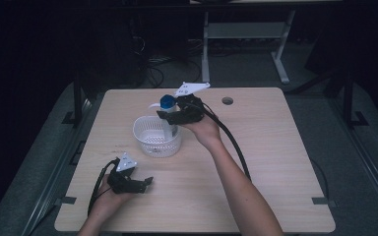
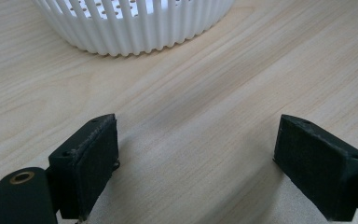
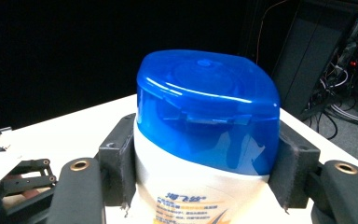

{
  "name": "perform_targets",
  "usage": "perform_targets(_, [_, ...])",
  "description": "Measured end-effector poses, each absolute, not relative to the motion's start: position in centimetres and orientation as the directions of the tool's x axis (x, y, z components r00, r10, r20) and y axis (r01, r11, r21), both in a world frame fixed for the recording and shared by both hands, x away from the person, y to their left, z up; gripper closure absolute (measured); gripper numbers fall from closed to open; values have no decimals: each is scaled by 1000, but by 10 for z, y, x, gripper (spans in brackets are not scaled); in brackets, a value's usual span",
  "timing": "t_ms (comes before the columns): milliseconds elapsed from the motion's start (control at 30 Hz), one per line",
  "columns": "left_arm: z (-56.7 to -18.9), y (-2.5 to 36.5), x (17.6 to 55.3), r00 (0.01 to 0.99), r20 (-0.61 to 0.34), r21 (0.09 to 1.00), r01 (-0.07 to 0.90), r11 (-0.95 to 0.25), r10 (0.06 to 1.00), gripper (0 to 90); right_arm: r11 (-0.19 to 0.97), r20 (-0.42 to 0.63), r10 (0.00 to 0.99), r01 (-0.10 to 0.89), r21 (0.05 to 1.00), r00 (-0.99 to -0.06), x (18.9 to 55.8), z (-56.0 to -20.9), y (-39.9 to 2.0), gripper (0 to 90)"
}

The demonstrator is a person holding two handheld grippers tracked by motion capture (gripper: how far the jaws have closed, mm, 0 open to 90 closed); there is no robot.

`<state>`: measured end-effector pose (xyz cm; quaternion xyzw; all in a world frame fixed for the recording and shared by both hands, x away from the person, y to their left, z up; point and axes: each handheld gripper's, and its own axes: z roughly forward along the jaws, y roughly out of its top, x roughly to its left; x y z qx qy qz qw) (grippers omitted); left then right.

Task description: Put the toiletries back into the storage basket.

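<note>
Bottle point(image 1: 168, 118) with the blue cap point(image 1: 167, 102) stands upright in the white basket point(image 1: 150, 142) near the table's point(image 1: 256, 162) far edge from above, our right gripper point(image 1: 170, 116) clamped on it. Our left gripper's point(image 2: 196, 158) view has its jaws wide apart over bare wood. Our right gripper's point(image 3: 205, 175) view shows both pads point(image 3: 117, 161) pressing the bottle point(image 3: 191, 196) below its cap point(image 3: 207, 112).

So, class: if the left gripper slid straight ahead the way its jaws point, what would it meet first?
Probably the white slotted basket. The left gripper is open, with bare table between it and the basket wall, though the line may pass slightly to one side.
</note>
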<state>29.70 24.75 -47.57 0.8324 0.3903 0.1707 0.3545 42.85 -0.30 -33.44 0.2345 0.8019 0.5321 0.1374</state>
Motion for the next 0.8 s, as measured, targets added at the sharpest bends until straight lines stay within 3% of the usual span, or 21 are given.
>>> perform_targets(800, [-476,248,297,638,9,721,529,-447,770,133,349,33,527,251,903,-849,430,-356,-3,355])
